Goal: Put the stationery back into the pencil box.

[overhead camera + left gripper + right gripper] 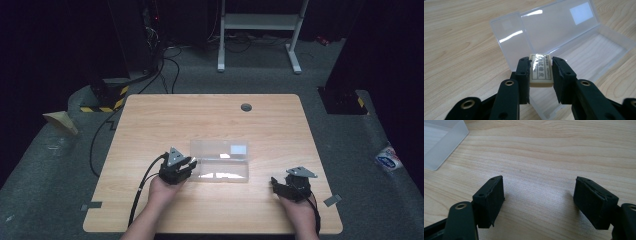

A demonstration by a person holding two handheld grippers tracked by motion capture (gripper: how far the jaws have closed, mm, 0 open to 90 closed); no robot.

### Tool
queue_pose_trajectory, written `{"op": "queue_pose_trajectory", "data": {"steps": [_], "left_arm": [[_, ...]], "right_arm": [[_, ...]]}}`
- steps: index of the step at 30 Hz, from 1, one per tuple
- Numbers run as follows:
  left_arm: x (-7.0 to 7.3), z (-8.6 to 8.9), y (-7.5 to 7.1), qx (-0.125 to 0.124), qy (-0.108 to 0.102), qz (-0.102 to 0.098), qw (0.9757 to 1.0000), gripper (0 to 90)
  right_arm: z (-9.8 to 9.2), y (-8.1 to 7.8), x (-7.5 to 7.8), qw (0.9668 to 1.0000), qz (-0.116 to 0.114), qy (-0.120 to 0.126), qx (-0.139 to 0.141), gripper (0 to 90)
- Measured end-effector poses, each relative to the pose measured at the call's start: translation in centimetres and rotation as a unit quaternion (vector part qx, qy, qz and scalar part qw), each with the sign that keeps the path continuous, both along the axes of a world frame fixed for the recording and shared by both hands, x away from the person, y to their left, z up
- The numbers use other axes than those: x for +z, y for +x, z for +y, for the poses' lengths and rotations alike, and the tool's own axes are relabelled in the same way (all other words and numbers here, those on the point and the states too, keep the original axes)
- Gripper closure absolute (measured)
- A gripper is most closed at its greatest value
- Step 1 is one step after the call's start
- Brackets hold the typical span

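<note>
high view: the left claw (186, 164) sits at the left end of the clear plastic hinged pencil box (220, 161), which lies open near the middle of the light wood table (210, 120). the right claw (278, 184) rests on the table well to the right of the box, near its front corner.

left gripper view: the left claw (541, 72) is pinching a small cream rectangular eraser (541, 71) with printed characters, just above the box's near end wall. to do this well, carry it over the wall into the tray, lower it flat, then let go; the raised lid behind could get knocked.

right gripper view: the right claw (539, 195) is spread wide over bare table, nothing between the jaws, and a corner of the box (441, 142) shows at upper left. nothing blocks the drop.
</note>
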State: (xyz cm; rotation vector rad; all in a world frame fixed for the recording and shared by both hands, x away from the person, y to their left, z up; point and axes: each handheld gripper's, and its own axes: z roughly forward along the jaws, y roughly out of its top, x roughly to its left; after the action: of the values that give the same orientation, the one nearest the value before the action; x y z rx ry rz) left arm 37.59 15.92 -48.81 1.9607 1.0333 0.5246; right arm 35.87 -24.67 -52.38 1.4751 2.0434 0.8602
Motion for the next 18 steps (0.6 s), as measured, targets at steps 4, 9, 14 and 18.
{"op": "queue_pose_trajectory", "data": {"steps": [4,9,14,18], "left_arm": [[-0.1,0.0,-0.1,-0.001,-0.001,0.002,1.0,68.1],[-0.3,-0.1,-0.1,0.001,-0.002,0.007,1.0,68.1],[-0.9,-0.8,-0.1,0.002,0.014,0.009,0.9998,68.0],[-1.2,-1.1,0.2,0.003,0.028,0.008,0.9996,68.1]], "right_arm": [[0.0,0.0,0.0,1.0,-0.001,0.0,-0.001,24.4],[0.0,0.0,0.0,1.0,0.0,0.001,-0.001,24.4],[0.0,0.0,0.0,1.0,-0.001,0.0,-0.001,24.5],[0.0,0.0,0.0,1.0,-0.001,0.0,-0.001,24.5]]}}
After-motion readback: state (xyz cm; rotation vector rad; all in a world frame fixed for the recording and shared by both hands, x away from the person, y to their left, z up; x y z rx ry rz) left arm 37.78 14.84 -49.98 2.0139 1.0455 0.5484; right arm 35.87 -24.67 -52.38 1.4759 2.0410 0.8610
